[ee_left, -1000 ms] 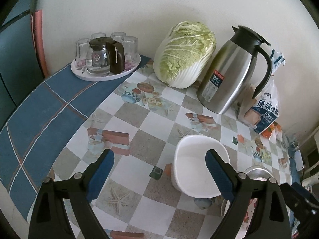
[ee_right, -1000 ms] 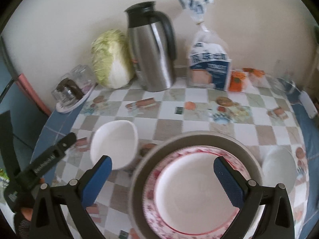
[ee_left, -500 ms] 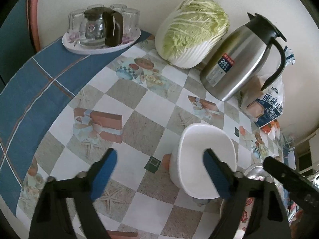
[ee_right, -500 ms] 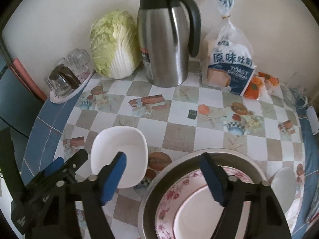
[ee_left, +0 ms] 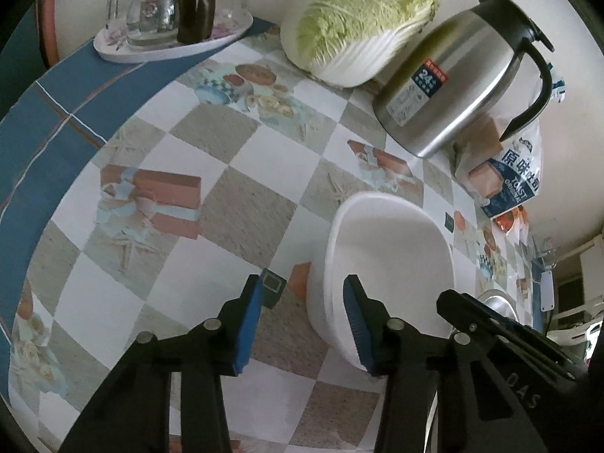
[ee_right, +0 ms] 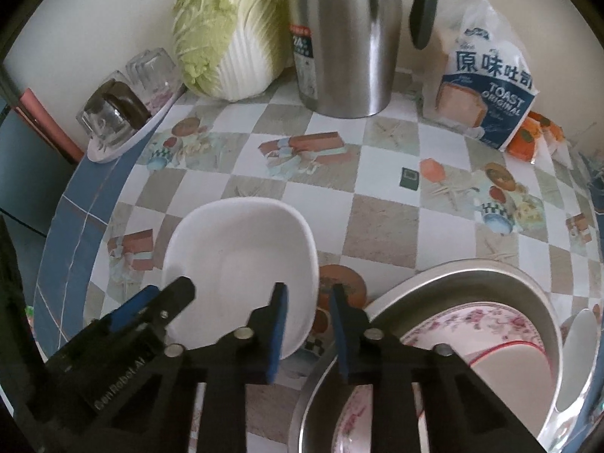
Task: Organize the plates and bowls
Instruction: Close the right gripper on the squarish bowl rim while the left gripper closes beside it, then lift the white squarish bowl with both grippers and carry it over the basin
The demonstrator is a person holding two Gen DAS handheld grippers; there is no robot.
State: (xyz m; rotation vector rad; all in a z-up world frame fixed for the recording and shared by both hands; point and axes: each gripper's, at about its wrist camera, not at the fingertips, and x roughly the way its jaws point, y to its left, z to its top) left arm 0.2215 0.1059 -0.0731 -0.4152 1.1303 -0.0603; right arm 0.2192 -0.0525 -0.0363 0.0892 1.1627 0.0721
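Observation:
A white square bowl (ee_left: 392,260) stands on the checked tablecloth (ee_left: 234,211). My left gripper (ee_left: 302,298) straddles the bowl's left rim, one blue pad inside and one outside. Its jaws are closing, and a gap still shows at the outer pad. My right gripper (ee_right: 308,298) straddles the right rim of the same bowl (ee_right: 238,249), jaws closing, with tablecloth showing between the outer pad and the rim. Just right of it, a steel basin (ee_right: 472,279) holds a floral plate (ee_right: 502,324) with a white plate on it.
Along the wall stand a tray of glasses (ee_left: 173,41), a cabbage (ee_left: 358,19), a steel thermos jug (ee_left: 453,79) and a bag of toast (ee_right: 487,87). A small white dish (ee_right: 577,358) sits right of the basin. The table edge curves round on the left.
Both grippers have come down onto the white bowl and narrowed their jaws. The right one moved left from over the basin to the bowl's right rim.

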